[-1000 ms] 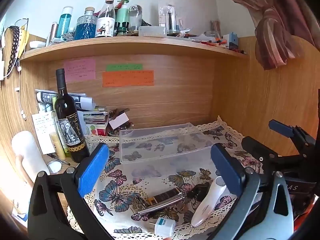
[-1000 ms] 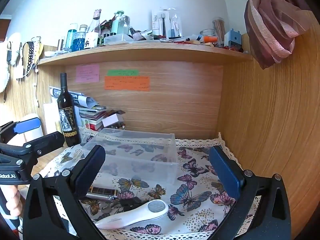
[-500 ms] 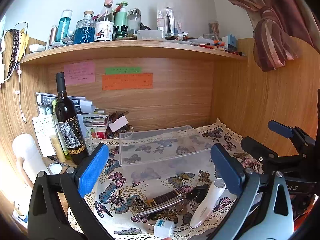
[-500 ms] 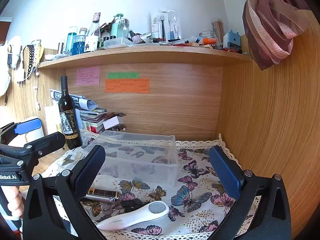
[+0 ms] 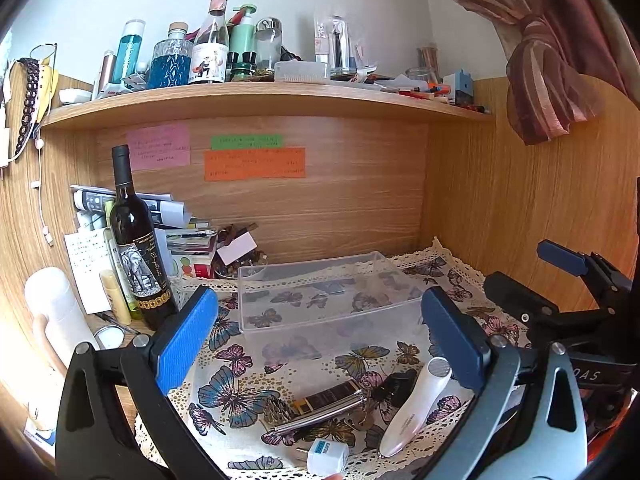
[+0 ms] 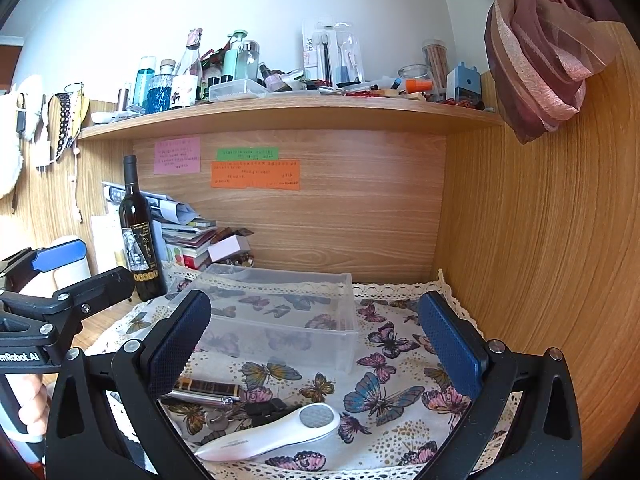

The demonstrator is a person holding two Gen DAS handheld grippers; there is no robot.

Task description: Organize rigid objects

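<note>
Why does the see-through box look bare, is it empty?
Empty. The clear box shows only butterfly cloth through its floor and walls.

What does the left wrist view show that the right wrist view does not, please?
Only the left wrist view shows the white plug adapter at the near edge of the butterfly cloth, and the right gripper from the side. Only the right wrist view shows the left gripper from the side and the hand holding it. Both show the clear plastic bin, the white handheld device, the wine bottle, and each camera's own open gripper.
</note>
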